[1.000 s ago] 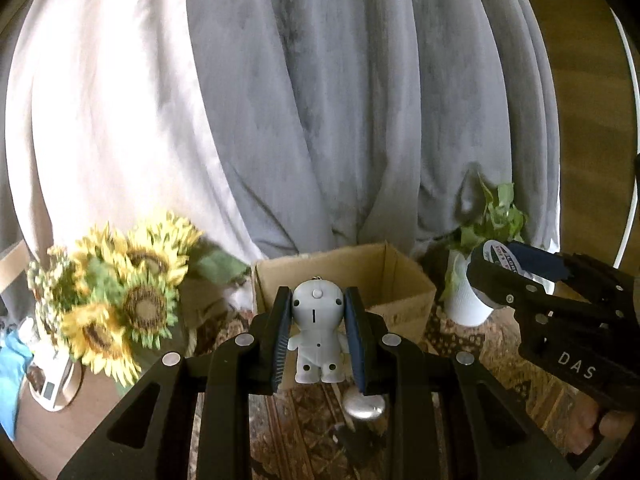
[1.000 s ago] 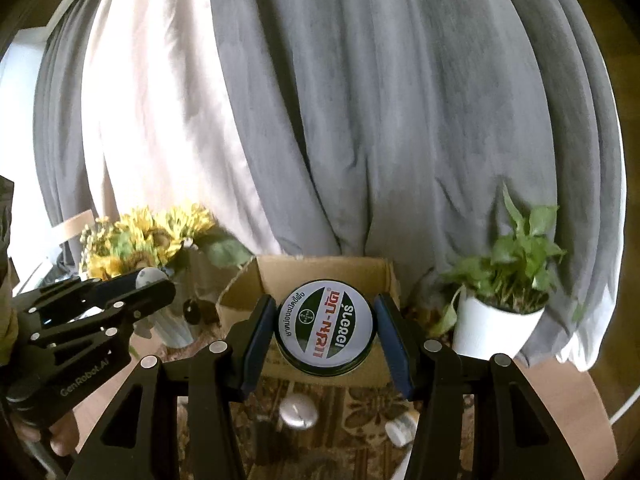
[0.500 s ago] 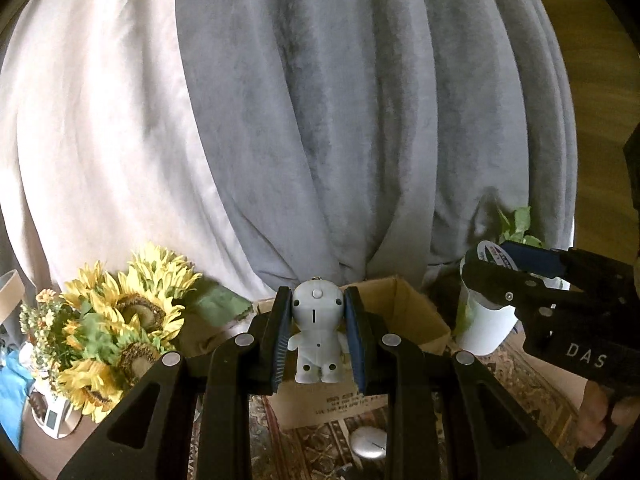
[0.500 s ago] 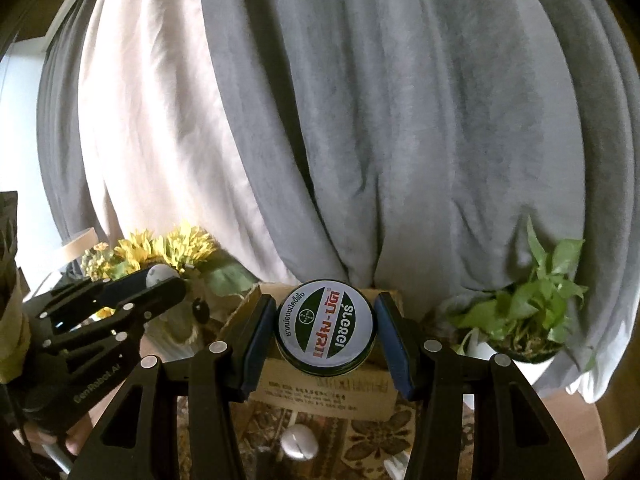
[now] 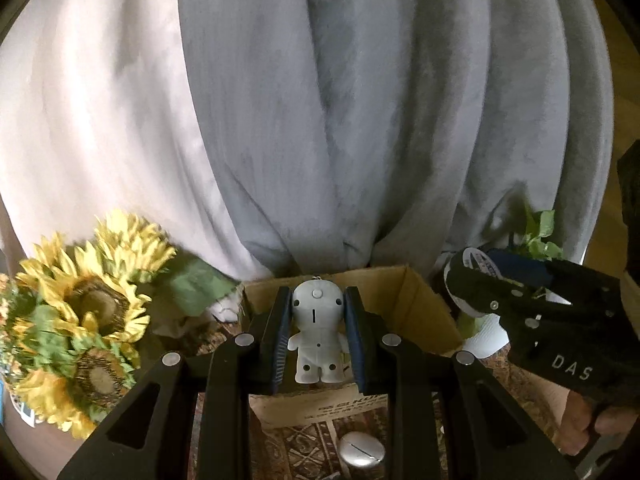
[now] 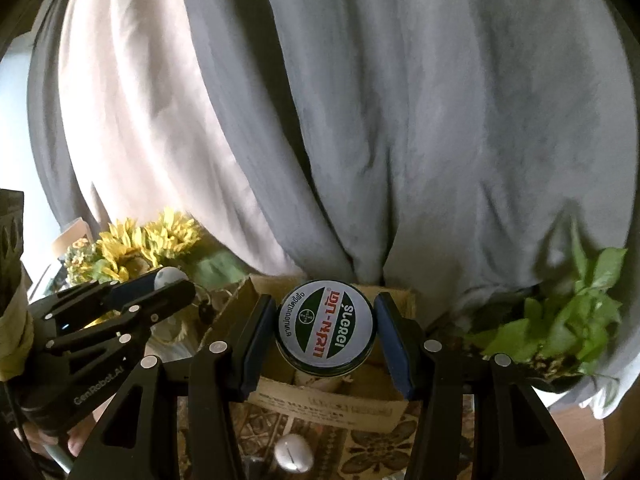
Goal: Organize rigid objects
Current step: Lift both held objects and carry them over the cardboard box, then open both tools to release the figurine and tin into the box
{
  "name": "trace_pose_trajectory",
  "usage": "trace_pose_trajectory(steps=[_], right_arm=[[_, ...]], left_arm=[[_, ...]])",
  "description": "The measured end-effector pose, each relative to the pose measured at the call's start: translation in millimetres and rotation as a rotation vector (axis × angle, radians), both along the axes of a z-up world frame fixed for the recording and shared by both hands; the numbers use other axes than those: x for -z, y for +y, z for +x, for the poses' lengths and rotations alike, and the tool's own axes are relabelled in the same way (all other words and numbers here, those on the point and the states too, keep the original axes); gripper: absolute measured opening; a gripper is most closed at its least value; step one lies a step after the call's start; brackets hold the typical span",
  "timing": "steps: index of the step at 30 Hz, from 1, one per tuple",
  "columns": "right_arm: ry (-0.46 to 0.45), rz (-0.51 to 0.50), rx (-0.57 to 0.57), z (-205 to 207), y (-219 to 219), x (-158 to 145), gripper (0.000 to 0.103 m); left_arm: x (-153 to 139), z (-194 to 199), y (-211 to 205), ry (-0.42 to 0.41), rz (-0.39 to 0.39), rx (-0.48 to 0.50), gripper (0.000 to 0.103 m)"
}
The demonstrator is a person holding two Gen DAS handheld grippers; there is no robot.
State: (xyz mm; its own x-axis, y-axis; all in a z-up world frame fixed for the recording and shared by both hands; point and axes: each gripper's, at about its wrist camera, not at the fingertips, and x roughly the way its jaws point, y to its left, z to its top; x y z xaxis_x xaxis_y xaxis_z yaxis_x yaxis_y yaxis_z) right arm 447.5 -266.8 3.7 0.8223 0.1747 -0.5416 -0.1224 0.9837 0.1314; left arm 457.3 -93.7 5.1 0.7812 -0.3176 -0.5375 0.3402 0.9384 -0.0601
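Observation:
My left gripper (image 5: 317, 336) is shut on a small white robot figurine (image 5: 317, 336), held upright over the near edge of an open cardboard box (image 5: 420, 300). My right gripper (image 6: 325, 332) is shut on a round tin (image 6: 325, 332) with a white, green and red label, held above the same box (image 6: 328, 404). The right gripper also shows at the right of the left wrist view (image 5: 520, 300), and the left gripper at the left of the right wrist view (image 6: 120, 312). Some items lie inside the box, mostly hidden by the tin.
Sunflowers (image 5: 92, 312) stand left of the box. A potted green plant (image 6: 560, 320) in a white pot stands to its right. A small silver round object (image 5: 362, 448) lies on the patterned rug (image 6: 368, 444) in front of the box. Grey and white curtains (image 5: 320, 120) hang behind.
Both grippers have moved forward and down toward the box with their objects still held. The box now sits closer and larger under both.

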Motion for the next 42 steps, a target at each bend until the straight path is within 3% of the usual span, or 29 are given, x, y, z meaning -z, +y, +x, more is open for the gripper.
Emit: trace_pose_trajectory(steps=[26,42], right_arm=[[0.273,-0.116,-0.087,96.8,6.0,61.9,0.052],[0.415,-0.155,-0.142,112.6,14.3,103.2,0.052]], left_arm=[[58.1,101.0,-16.5,0.320,0.147,0.036,0.026],[103.7,118.2,-24.6,0.472,0.190,0.053,0.026]])
